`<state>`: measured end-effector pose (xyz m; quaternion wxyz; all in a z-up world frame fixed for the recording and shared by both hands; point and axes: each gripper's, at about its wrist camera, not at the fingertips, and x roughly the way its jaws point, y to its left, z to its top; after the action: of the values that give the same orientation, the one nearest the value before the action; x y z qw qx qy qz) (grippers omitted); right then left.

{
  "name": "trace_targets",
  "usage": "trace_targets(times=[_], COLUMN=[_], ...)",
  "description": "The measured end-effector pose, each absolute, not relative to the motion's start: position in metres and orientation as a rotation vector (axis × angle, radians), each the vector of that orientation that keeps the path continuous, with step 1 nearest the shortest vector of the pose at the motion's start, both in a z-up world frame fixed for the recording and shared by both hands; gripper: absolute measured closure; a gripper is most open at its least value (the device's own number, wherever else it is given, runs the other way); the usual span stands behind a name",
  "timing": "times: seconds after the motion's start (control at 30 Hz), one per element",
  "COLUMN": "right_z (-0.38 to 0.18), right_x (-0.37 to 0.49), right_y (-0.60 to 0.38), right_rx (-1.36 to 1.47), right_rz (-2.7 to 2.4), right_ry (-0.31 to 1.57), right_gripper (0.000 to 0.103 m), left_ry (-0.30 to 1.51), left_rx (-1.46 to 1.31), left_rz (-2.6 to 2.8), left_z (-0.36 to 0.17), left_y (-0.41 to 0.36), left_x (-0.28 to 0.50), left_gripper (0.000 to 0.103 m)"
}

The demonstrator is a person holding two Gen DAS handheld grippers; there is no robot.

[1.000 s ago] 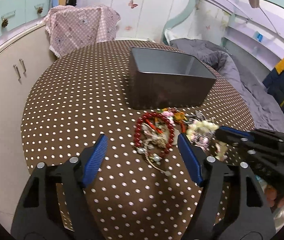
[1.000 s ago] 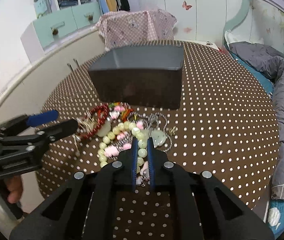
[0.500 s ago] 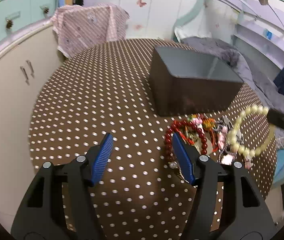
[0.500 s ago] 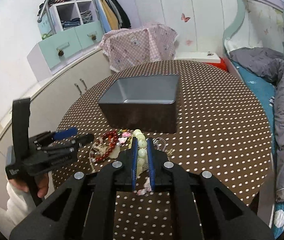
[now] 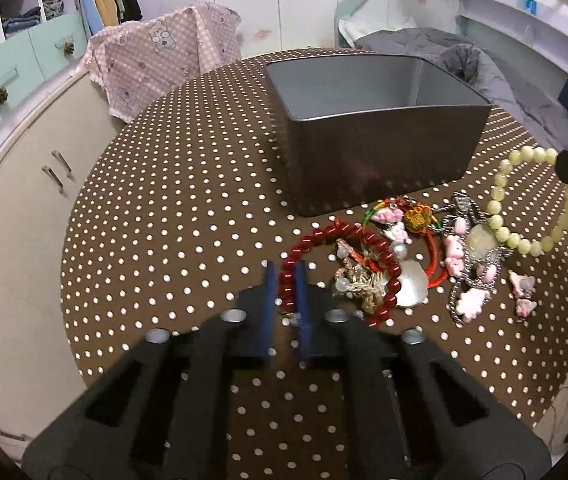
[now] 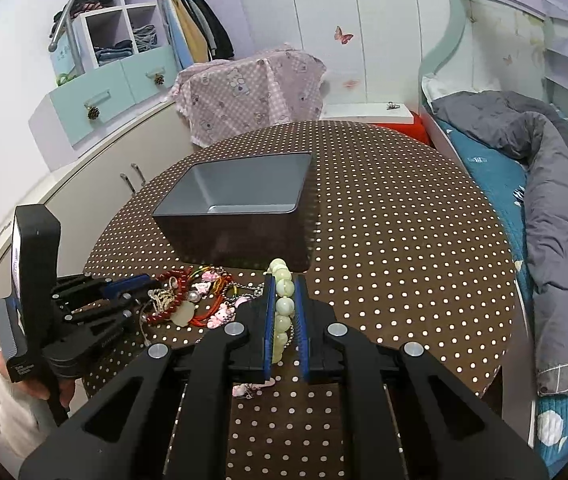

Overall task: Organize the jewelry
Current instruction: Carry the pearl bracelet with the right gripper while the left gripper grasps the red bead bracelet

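— Left wrist view first: what do you have?
— I see my left gripper (image 5: 284, 276) clenched on the red bead bracelet (image 5: 338, 268), which sits in the jewelry pile (image 5: 424, 256) on the dotted table (image 5: 171, 216). The beads pass between the blue pads (image 5: 270, 280), right at the tips. The rest of the loop lies just ahead and to the right, over a pale shell pendant (image 5: 412, 288).
— And the box?
— The grey box (image 5: 376, 132) stands just behind the pile. What I can see of its inside holds nothing, though the near wall hides part of the floor. At far right the pale green bead bracelet (image 5: 524, 204) hangs off the table.
— Right wrist view?
— My right gripper (image 6: 284, 296) grips the pale green bead bracelet (image 6: 281, 304); the strand runs upright between the pads (image 6: 268, 312), lifted, I think, clear of the cloth. The grey box (image 6: 239, 216) is straight ahead, its visible floor bare. My left gripper (image 6: 131, 292) is at the left, down at the jewelry pile (image 6: 203, 300).
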<state>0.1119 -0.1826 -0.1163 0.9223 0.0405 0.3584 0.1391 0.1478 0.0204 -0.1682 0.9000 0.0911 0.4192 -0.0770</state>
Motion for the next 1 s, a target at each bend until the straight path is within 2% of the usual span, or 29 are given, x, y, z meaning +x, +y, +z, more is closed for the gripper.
trace_targets(times=[0.13, 0.33, 1.0], right_z=[-0.115, -0.107, -0.067], right_x=[0.112, 0.112, 0.125], right_y=[-0.186, -0.189, -0.182], right_rx=[0.086, 0.084, 0.064], right_rz=[0.279, 0.276, 0.294], right_ry=[0.728, 0.697, 0.559], right_gripper=[0.095, 0.095, 0.095], left_ry=[0.873, 0.782, 0.598], left_rx=[0.088, 0.019, -0.063], left_rz=[-0.198, -0.264, -0.325], left_z=[-0.160, -0.135, -0.072], left_y=[0.035, 0.044, 0.040], left_x=[0.158, 0.148, 0.148], left_gripper=[0.095, 0.095, 0.095])
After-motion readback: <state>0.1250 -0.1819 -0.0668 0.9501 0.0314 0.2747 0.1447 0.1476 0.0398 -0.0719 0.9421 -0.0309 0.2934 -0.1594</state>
